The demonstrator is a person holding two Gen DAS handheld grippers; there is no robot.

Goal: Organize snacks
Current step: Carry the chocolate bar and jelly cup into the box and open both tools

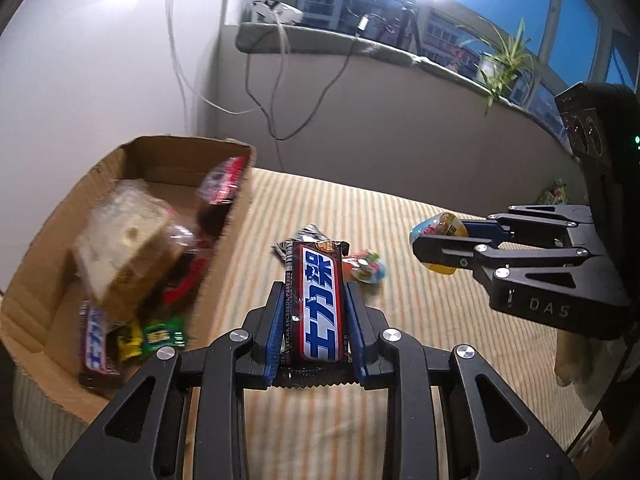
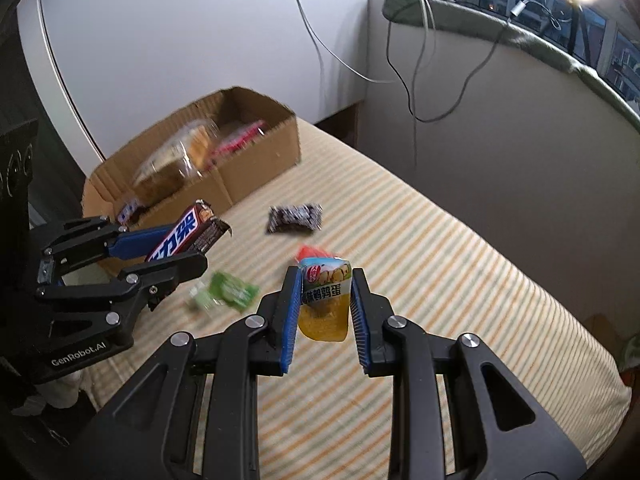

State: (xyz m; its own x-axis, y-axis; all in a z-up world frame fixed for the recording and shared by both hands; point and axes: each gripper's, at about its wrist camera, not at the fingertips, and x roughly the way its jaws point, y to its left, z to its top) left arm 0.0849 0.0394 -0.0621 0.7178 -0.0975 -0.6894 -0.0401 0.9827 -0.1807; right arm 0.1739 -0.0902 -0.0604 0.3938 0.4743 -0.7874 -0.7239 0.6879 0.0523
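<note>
My left gripper [image 1: 316, 292] is shut on a brown chocolate bar [image 1: 316, 308] with blue and white lettering, held lengthwise above the striped bed. In the right wrist view this bar [image 2: 188, 232] sticks out of the left gripper [image 2: 192, 246] near the box's front corner. My right gripper [image 2: 326, 276] is shut on a yellow and blue quail-egg packet [image 2: 325, 304], also lifted off the bed. The left wrist view shows that packet [image 1: 440, 230] in the right gripper [image 1: 438, 240] at the right. The cardboard box [image 1: 236, 216] on the left holds bread and several snacks.
On the striped bedcover [image 2: 420, 280] lie a dark packet [image 2: 295, 218], a green packet [image 2: 232, 290] and a red one [image 2: 310, 250] behind the held packet. The box [image 2: 264, 164] stands by the white wall. Cables hang from the window ledge [image 2: 520, 32].
</note>
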